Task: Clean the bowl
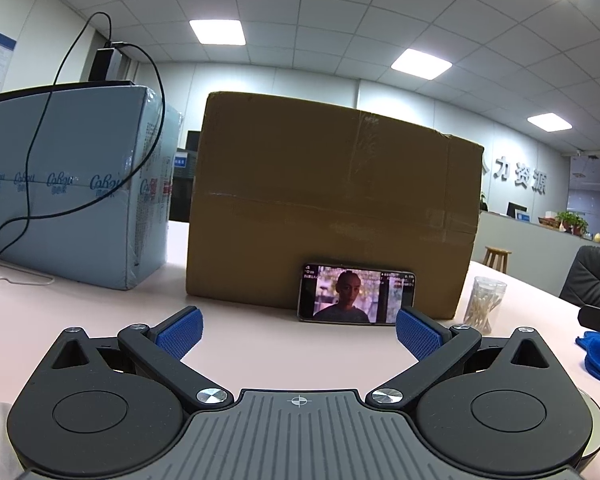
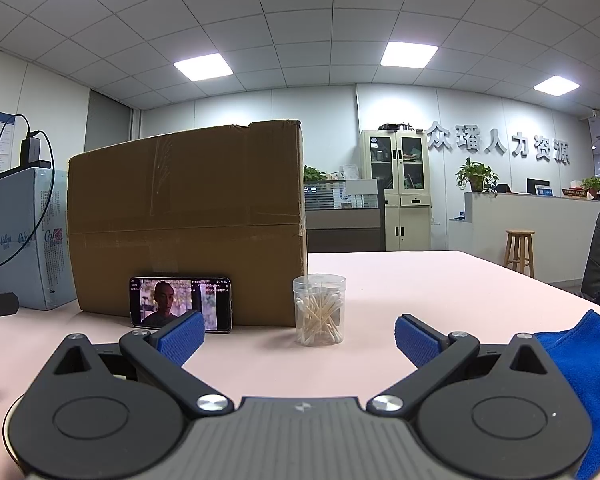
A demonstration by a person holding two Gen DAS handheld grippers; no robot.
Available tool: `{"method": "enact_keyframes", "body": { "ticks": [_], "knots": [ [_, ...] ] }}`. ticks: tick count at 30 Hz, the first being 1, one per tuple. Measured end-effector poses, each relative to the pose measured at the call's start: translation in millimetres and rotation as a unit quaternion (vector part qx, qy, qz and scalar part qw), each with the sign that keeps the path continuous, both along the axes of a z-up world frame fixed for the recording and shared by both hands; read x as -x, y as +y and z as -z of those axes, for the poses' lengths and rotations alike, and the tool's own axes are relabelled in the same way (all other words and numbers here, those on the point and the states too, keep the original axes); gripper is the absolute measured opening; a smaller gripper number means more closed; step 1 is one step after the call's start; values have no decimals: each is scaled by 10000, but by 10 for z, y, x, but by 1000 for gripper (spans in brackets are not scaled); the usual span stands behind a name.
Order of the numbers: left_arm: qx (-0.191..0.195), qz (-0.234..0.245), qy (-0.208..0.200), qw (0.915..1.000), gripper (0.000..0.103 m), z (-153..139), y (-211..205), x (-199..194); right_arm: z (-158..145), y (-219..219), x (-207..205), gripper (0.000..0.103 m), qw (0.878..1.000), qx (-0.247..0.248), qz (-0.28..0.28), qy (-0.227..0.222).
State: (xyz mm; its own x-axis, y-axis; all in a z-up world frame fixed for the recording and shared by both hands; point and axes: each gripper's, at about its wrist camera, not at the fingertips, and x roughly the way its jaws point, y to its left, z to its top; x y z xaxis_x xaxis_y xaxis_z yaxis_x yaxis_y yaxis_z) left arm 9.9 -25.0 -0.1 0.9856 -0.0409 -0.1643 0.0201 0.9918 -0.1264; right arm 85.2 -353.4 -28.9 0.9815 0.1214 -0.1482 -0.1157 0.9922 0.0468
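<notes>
My left tool (image 1: 299, 334) was spread wide w/ nothing between its blue pads (image 1: 179, 334); my right tool (image 2: 299, 336) likewise gaped, empty. Both sat low over the pink counter (image 2: 420, 288). A curved pale rim (image 1: 596, 432) showed under the left tool's right side, poss. the bowl, but I couldn't tell for sure. A blue cloth (image 2: 584, 364) lay on the counter just beside the right tool, on its right. Further out, a clear jar of cotton swabs (image 2: 319, 309) stood near a phone (image 2: 181, 305) propped vs. a big cardboard box (image 2: 188, 216), screen lit. Left of the box was a light-blue wrapped pack (image 1: 72, 184) w/ a black cable (image 1: 40, 128) draped over it. Beyond the counter: a wooden stool (image 2: 520, 250), cabinet (image 2: 404, 184), reception desk w/ plants.
</notes>
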Motion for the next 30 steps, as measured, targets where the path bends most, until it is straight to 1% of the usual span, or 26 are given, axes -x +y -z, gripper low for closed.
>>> {"method": "enact_keyframes", "body": {
  "ticks": [16,30],
  "knots": [
    [21,9,30,10000,103,6,3,3,-5,-13,54,103,10000,0,-10,-30],
    [-50,11,-15,10000,103,0,-25,18,-17,-79,104,103,10000,-72,-22,-59]
  ]
}}
